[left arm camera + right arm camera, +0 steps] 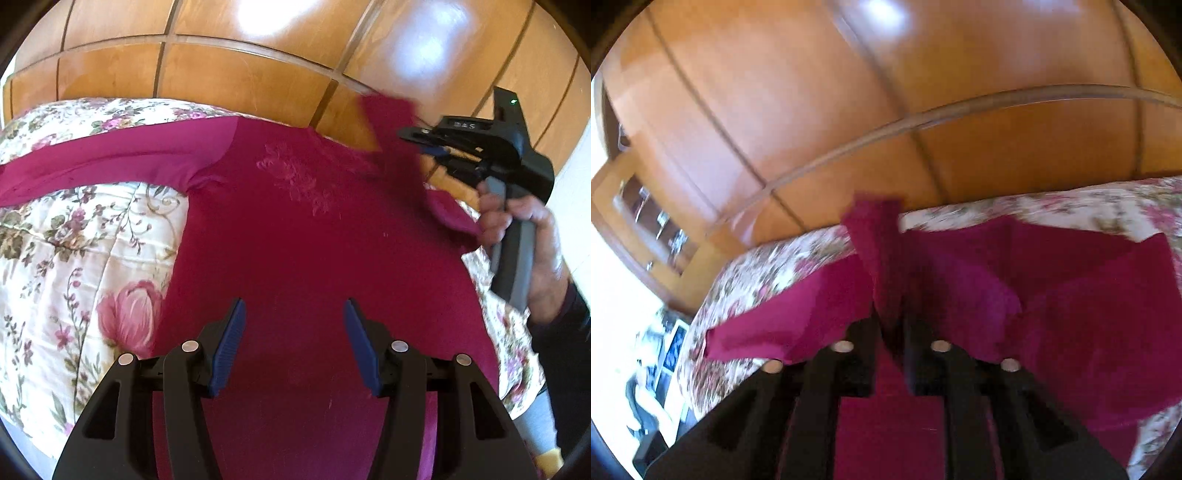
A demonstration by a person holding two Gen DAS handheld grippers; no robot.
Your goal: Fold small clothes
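1. left wrist view: the magenta top [295,229] lies flat on the floral bedspread [74,258], filling the frame's centre; the left gripper [293,347] hangs over it at the bottom, jaws spread, holding nothing.
2. upper right of the frame, the right gripper [424,147] pinches the raised sleeve [391,122].
3. right wrist view: the sleeve [879,254] runs up from between the pressed-together jaws of the right gripper [890,332], centre frame.
4. my advice: carry the sleeve across the chest, lay it flat, and keep the body of the top from bunching.
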